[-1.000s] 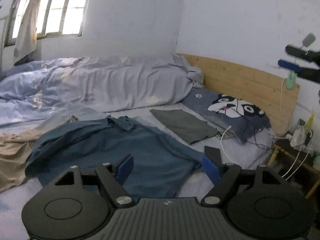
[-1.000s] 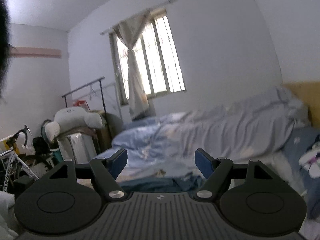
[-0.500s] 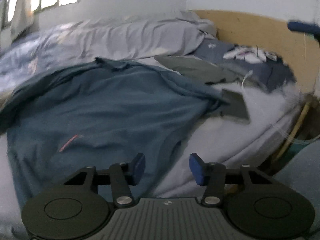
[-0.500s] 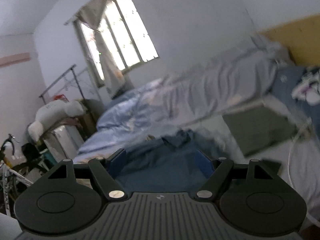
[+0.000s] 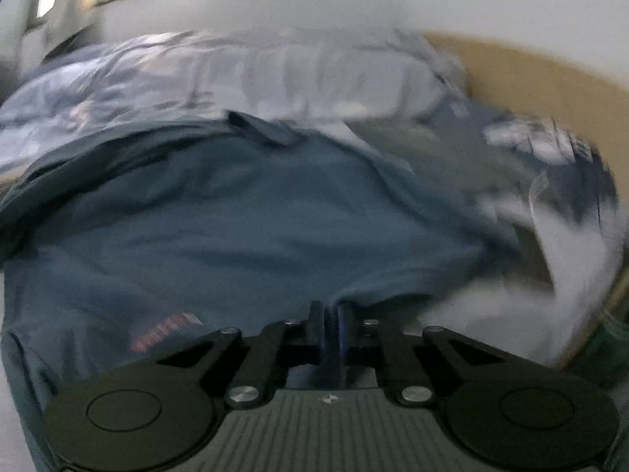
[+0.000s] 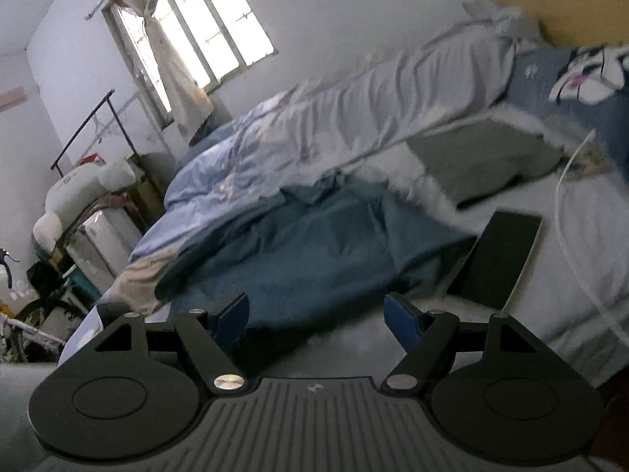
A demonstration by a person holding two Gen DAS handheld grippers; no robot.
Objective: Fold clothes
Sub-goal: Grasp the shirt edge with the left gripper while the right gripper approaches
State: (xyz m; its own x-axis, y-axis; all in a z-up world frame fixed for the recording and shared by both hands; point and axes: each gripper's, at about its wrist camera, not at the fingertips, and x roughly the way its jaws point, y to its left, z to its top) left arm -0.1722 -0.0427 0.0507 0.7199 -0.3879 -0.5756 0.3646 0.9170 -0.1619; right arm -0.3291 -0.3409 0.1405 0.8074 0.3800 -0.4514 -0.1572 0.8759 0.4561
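At lower centre of the left wrist view, the left gripper (image 5: pixel 330 316) has just clamped on the blue shirt's (image 5: pixel 243 236) near hem, collar pointing away; right gripper (image 6: pixel 316 314) spread wide over bare sheet (image 6: pixel 491 338).

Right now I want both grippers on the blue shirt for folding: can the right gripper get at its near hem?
Probably yes: the right gripper is open, with the blue shirt's hem just ahead on bare sheet, nothing between.
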